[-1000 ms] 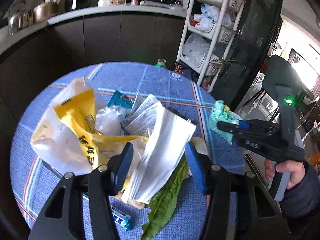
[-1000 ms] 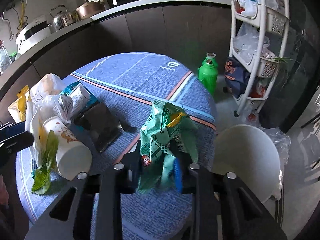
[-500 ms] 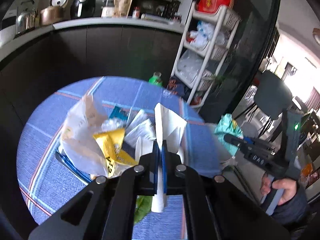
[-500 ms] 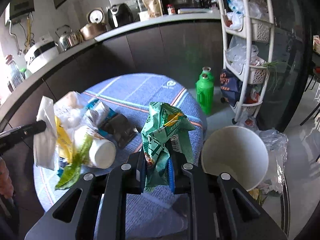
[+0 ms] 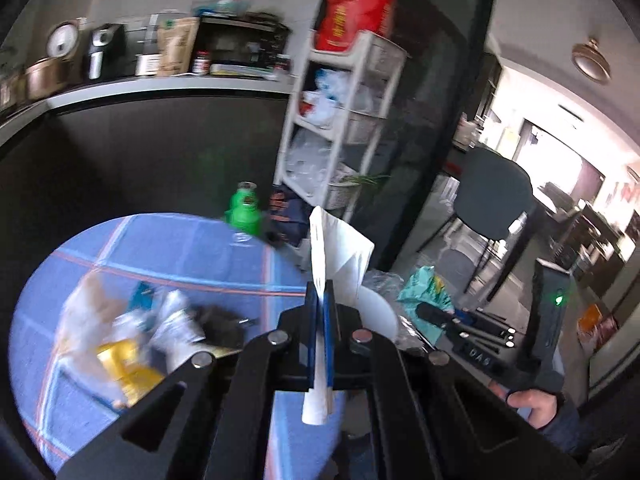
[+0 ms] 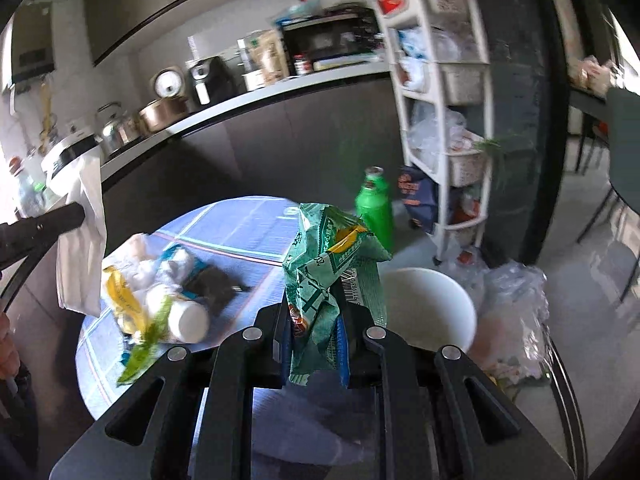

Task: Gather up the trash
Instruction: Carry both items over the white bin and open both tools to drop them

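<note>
My left gripper is shut on a white paper bag, lifted off the round blue table; the same bag hangs from it at the left of the right wrist view. My right gripper is shut on a crumpled green snack wrapper, also seen as the wrapper beside the table's right edge. A white bin stands on the floor just right of the table, its rim behind the paper bag. A trash pile lies on the table: yellow bag, paper cup, lettuce leaf, dark wrapper.
A green bottle and a white shelf trolley stand on the floor beyond the table. A clear plastic bag lies right of the bin. A dark chair is at the right. A person's hand grips the right tool.
My left gripper closed on the white paper bag and lifted it up and to the right, off the pile. My right gripper carried the green wrapper up and right, toward the white bin.
</note>
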